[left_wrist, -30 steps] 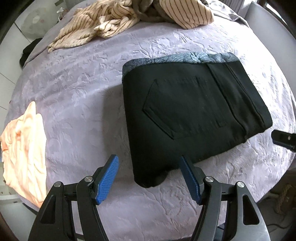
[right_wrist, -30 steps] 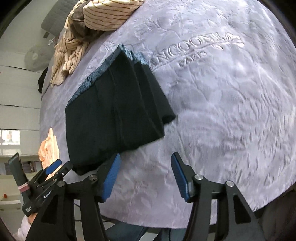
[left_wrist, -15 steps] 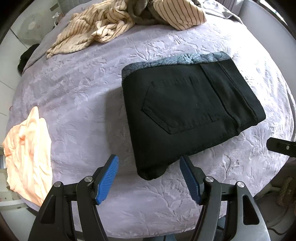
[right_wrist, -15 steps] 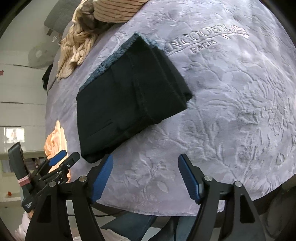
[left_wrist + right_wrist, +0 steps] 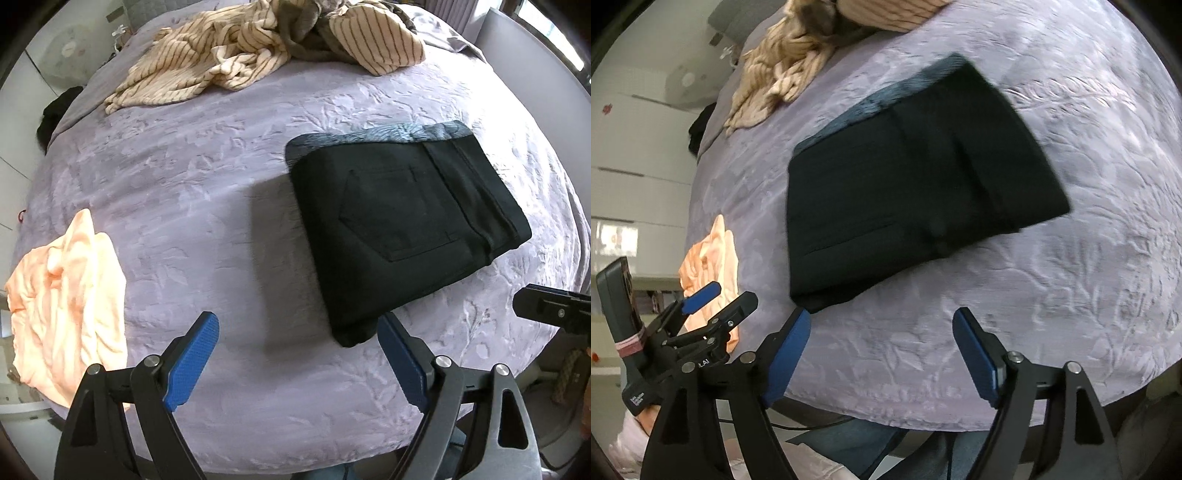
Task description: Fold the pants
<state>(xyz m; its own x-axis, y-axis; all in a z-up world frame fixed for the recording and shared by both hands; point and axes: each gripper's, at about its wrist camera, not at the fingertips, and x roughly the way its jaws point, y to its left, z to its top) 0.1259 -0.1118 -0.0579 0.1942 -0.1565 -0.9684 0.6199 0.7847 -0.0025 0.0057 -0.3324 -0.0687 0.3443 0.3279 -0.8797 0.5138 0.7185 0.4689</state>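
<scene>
Pants (image 5: 402, 229) are lying folded on the bed (image 5: 207, 192), long axis running front-left to back-right. Left gripper (image 5: 295, 354) and right gripper (image 5: 882, 350) are hovering empty, jaws wide apart; left's right finger sits just beside the near corner.
</scene>
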